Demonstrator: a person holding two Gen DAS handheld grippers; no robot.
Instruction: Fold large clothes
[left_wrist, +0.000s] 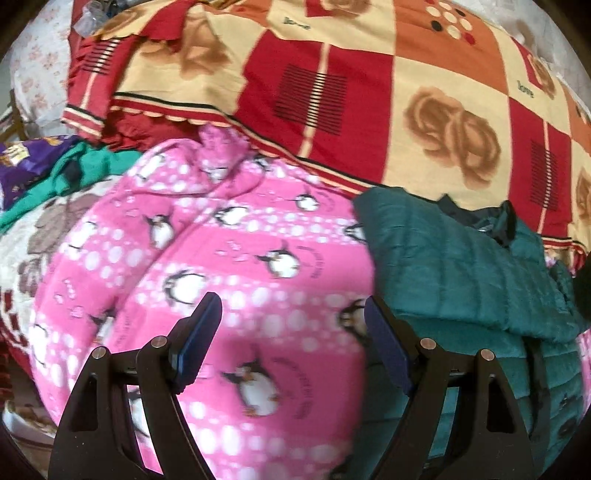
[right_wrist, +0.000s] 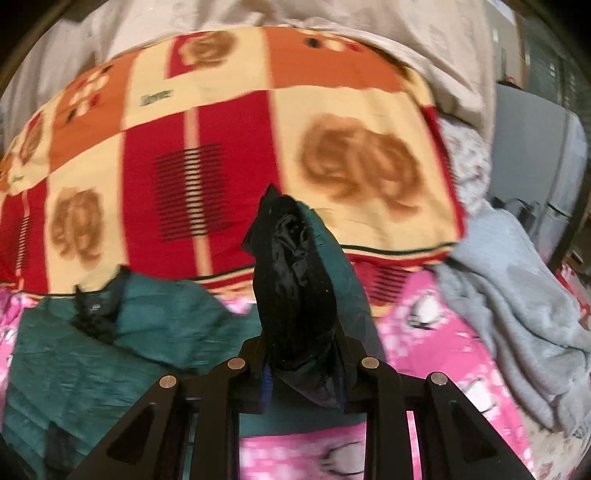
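A teal quilted jacket (left_wrist: 461, 266) with black lining lies on a pink penguin blanket (left_wrist: 229, 266), to the right in the left wrist view. My left gripper (left_wrist: 291, 325) is open and empty, hovering over the pink blanket just left of the jacket's edge. In the right wrist view the jacket (right_wrist: 110, 332) lies at lower left. My right gripper (right_wrist: 304, 373) is shut on a bunched part of the jacket (right_wrist: 295, 280), black lining outward, lifted above the bed.
A red, orange and cream patchwork blanket (left_wrist: 369, 92) covers the bed behind; it also shows in the right wrist view (right_wrist: 221, 147). A grey garment (right_wrist: 509, 288) lies at right. Green and purple clothes (left_wrist: 55, 166) are piled at left.
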